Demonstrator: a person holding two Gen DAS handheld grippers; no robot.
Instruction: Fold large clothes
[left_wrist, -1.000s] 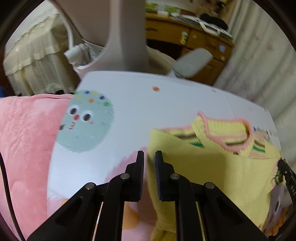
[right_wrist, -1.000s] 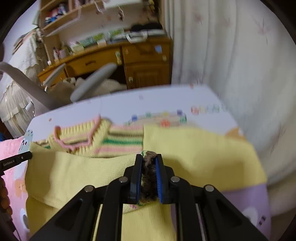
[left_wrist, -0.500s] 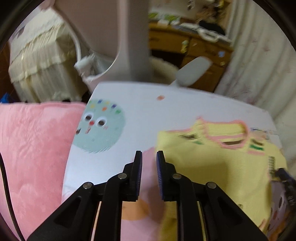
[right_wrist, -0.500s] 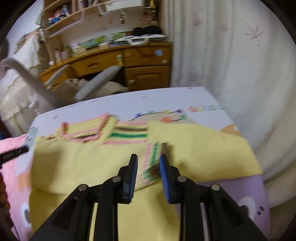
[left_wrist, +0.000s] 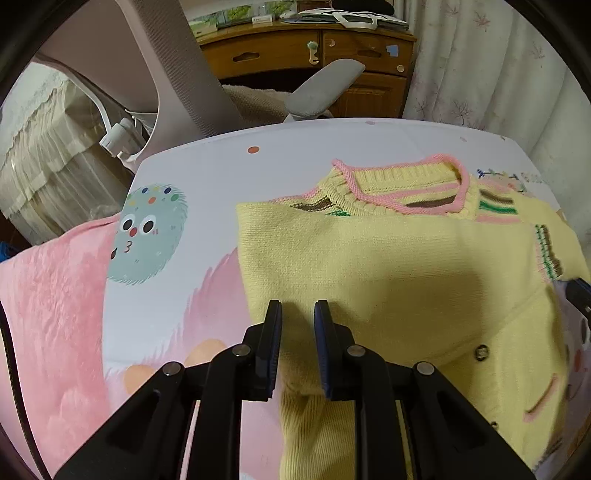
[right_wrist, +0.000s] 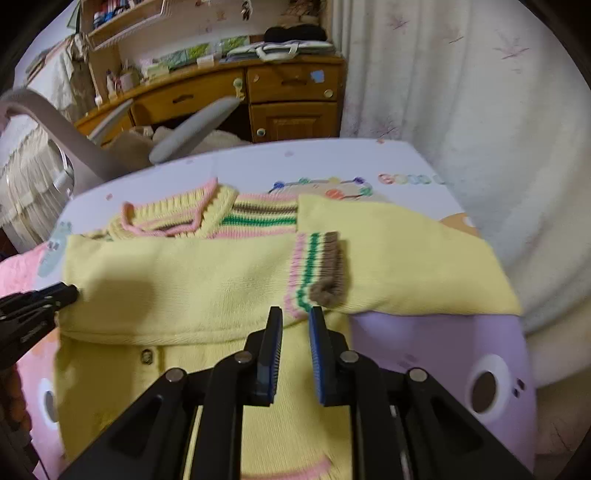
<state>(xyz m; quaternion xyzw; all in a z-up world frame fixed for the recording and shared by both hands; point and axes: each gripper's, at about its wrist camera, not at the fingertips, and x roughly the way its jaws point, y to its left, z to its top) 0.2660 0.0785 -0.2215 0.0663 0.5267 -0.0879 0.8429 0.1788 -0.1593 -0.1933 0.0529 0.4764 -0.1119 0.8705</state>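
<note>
While both sleeves lie folded across the chest of the yellow knitted cardigan with pink trim (right_wrist: 192, 273), the risk sits at the two pairs of fingers. The garment is spread on the white cartoon-printed counter (left_wrist: 295, 147), collar at the far side, hem at the near side.

The right gripper (right_wrist: 295, 314) hangs just over the striped pink, green and brown cuff (right_wrist: 317, 269), its fingers narrow and closing with nothing pinched between them. If they shut while that low, a pad may well catch the ribbing and drag the sleeve off its fold.

The left gripper (left_wrist: 298, 308) is over the near left part of the garment, fingers a narrow gap apart and easing wider, knit showing below that gap; whether the pads touch it I cannot tell. A snag here would probably lift the left edge and undo the crease.

There's also the soft knit itself: it looks slack, so any sideways pull could skew the whole stack toward the pink plush blanket (left_wrist: 51, 302) on the left.
</note>
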